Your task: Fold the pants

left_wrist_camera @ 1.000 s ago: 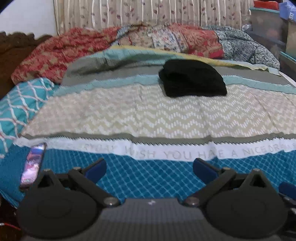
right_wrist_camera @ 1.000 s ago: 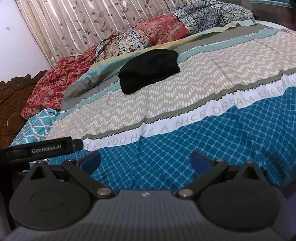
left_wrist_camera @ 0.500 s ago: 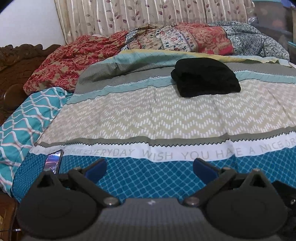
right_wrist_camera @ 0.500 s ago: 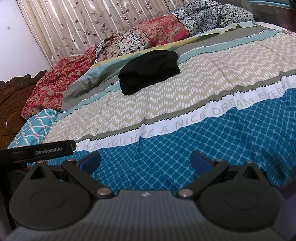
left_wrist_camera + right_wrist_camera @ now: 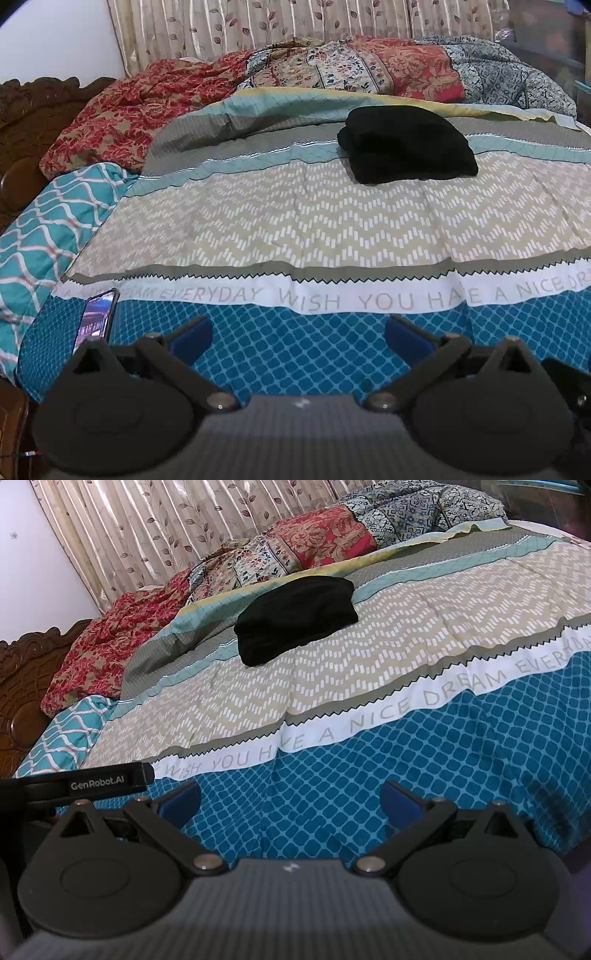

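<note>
**A:** Pants, the black bundle, sit far up the bed on the grey and pale-teal bands of the bedspread, well apart from both your tools. From the right wrist view they look like a compact, already doubled-over heap, though you can't read the layers in that dark cloth.

**B:** So which step are you in?

**A:** By my reading, either the very start or the very end: nothing is gripped and you're hanging back over the blue lattice edge of the bedspread. If folding is left to do, your next move is a long reach forward with both tools, then a low approach to catch an edge of the fabric rather than the thick middle.

**B:** And the tools themselves?

**A:** Your left gripper has its jaws spread wide, holding nothing, touching nothing. Your right gripper is the same: wide apart, empty, above the bedspread.

**B:** Anything to mind?

**A:** A phone lies on the bedspread just beside your left gripper's left finger. Keep clear of it when you move forward.
</note>
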A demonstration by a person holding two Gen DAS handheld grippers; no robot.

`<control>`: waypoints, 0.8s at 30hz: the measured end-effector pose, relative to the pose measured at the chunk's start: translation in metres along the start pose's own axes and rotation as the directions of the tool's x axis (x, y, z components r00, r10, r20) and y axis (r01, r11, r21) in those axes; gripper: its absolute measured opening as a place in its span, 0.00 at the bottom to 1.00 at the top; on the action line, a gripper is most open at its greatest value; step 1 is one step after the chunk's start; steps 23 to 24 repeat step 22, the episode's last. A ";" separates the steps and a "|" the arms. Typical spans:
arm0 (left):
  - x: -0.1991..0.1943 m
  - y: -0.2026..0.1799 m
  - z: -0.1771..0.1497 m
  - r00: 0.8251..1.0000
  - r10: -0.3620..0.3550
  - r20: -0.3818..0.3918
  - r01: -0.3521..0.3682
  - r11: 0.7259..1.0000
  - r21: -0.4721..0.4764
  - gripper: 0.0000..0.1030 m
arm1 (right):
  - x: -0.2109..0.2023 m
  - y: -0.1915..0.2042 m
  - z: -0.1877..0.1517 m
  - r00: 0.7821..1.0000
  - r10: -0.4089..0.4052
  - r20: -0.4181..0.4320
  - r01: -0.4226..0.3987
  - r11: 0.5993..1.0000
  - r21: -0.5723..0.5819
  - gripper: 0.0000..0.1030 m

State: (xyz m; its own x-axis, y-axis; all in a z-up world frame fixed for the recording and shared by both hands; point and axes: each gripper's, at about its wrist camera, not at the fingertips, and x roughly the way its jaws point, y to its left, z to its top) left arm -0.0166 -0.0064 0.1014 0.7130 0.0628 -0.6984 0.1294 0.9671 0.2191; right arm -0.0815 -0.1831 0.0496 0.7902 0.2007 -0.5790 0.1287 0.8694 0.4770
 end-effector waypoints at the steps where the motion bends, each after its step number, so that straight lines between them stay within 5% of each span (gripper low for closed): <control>1: 0.000 0.000 0.000 1.000 0.000 0.000 0.000 1.000 -0.002 1.00 | 0.000 0.000 0.000 1.000 0.000 -0.001 0.000 1.000 0.000 1.00; 24: 0.002 -0.002 0.000 0.998 -0.061 -0.035 0.060 0.998 -0.018 1.00 | 0.002 -0.001 -0.001 1.000 -0.003 -0.001 0.003 1.000 0.000 1.00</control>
